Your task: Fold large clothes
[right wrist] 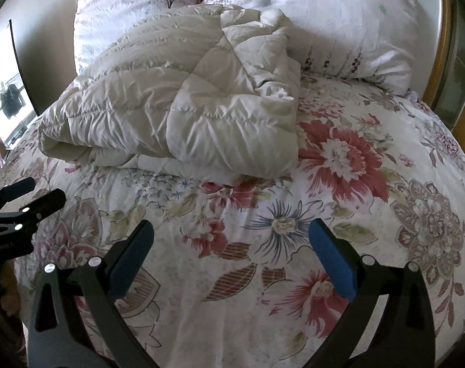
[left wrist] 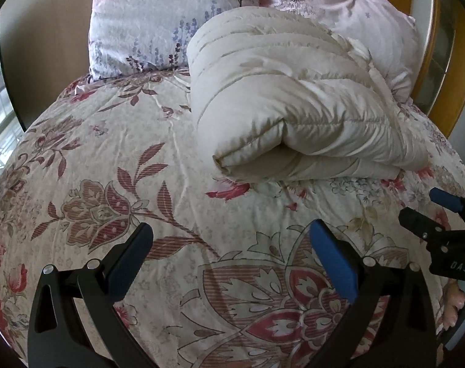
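The cream quilted garment (left wrist: 293, 107) sits bundled in the upper middle of the frame, resting on the floral bedspread (left wrist: 109, 184) just below the pillows (left wrist: 158, 21), looking already folded over itself. It's puffy, satin-shiny, stitched in channels, its rolled edge facing us. Both tools hover low in the frame, well clear: left hand-held gripper (left wrist: 232, 254) spread wide and empty, right hand-held gripper (right wrist: 232, 251) likewise agape, holding nothing, probably between grasps.

Folded quilt (left wrist: 293, 104) on bedspread (left wrist: 140, 190), seemingly against pillows (left wrist: 146, 27) behind
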`<state>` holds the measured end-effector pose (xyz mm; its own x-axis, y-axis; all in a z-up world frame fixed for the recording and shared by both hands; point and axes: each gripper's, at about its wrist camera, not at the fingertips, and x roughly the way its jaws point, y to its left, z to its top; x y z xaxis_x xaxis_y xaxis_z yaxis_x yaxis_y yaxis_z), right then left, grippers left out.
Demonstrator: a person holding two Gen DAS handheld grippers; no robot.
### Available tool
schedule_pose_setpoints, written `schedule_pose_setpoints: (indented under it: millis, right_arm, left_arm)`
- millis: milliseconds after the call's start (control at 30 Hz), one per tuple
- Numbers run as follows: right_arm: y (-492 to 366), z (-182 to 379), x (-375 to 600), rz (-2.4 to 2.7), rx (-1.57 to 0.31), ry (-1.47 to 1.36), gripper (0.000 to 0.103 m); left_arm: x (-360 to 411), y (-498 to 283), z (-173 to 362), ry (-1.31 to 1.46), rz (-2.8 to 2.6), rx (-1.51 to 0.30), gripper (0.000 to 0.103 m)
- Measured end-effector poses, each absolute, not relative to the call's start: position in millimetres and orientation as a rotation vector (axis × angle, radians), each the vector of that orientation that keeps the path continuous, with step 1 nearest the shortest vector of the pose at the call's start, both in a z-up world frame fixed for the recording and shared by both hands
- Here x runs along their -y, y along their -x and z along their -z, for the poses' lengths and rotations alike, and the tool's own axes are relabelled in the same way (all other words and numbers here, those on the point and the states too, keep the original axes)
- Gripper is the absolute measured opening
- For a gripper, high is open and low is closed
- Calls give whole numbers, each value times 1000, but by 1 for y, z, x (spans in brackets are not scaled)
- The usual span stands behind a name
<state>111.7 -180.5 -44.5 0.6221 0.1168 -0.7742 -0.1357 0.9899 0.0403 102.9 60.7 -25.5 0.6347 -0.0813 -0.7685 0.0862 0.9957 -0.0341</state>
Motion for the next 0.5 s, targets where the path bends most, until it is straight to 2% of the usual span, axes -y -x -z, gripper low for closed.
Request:
schedule_pose_setpoints:
  millis: [500]
  right_arm:
    - [-115,48,181,-146,-905,8,101]
  left_arm:
    - [-60,-104,28,-17,88,-895,102]
